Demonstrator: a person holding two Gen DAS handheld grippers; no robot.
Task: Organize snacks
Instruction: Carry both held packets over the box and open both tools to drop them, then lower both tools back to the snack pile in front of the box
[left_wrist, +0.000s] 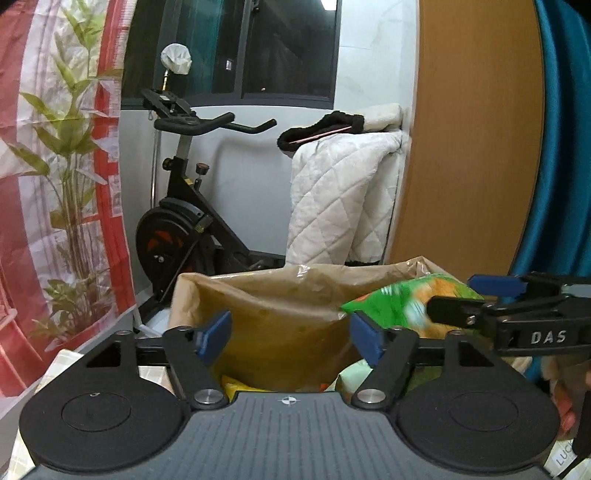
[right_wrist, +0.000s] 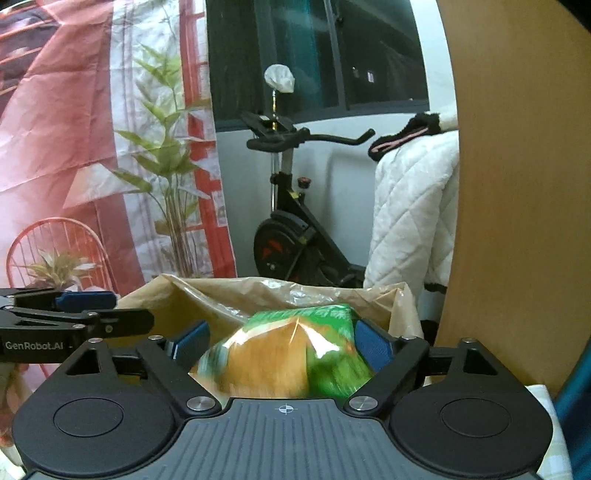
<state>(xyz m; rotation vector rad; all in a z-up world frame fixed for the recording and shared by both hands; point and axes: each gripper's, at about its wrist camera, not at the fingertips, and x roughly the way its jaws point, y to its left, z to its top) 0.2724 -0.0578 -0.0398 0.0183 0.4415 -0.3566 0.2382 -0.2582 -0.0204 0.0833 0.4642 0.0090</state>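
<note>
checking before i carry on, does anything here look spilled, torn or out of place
Nothing looks spilled or torn. The green and orange snack bag sits between the right gripper fingers over the open brown bag, but it is blurred, so a firm grip cannot be confirmed. The left gripper is open and empty. The brown bag's rim is crumpled, not damaged.

The green snack bag (right_wrist: 291, 354) is blurred, its print unreadable.

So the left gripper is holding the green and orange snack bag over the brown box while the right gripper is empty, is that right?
Not quite: the sides are swapped. The right gripper holds the green and orange snack bag over the brown box, as the right wrist view shows. The left gripper is open and empty, seen in the left wrist view.
</note>
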